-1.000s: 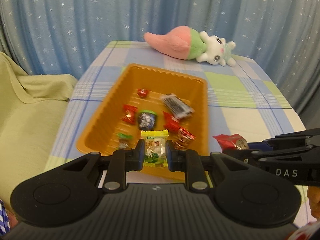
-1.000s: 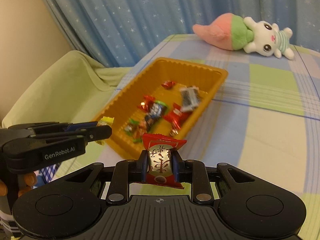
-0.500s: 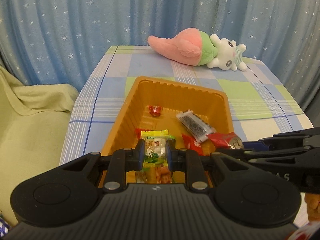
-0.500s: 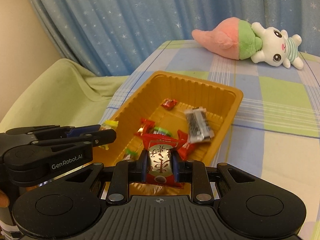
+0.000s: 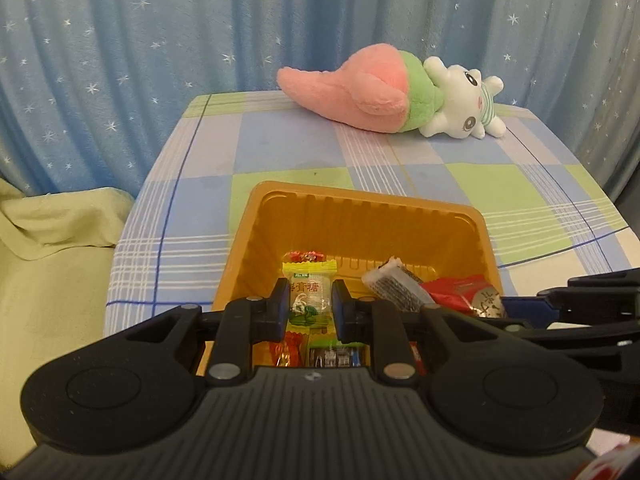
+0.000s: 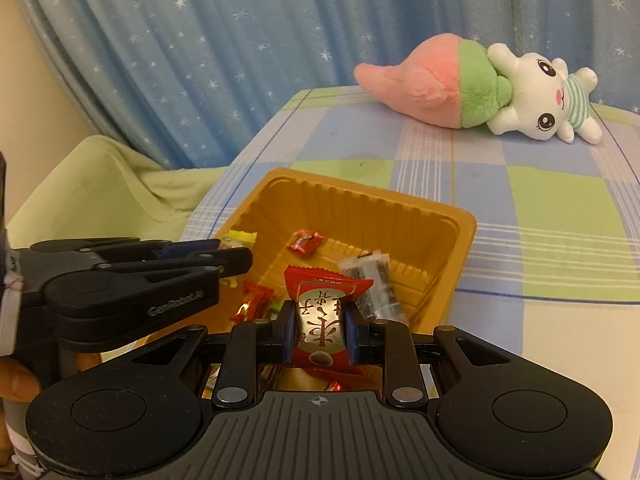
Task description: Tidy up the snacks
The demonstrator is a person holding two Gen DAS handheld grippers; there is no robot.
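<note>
A yellow candy (image 5: 310,298) is clenched in the left tongs (image 5: 310,310) above the orange tray (image 5: 360,210). A red snack packet (image 6: 320,312) is gripped in the right tongs (image 6: 319,330), also over the tray.

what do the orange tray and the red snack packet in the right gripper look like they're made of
Orange tray: probably thin moulded plastic, semi-glossy; its walls are ribbed and the rim is rolled. Red snack packet: looks like glossy plastic film with a foil-like silver panel that catches the light; its ends are crimped.
</note>
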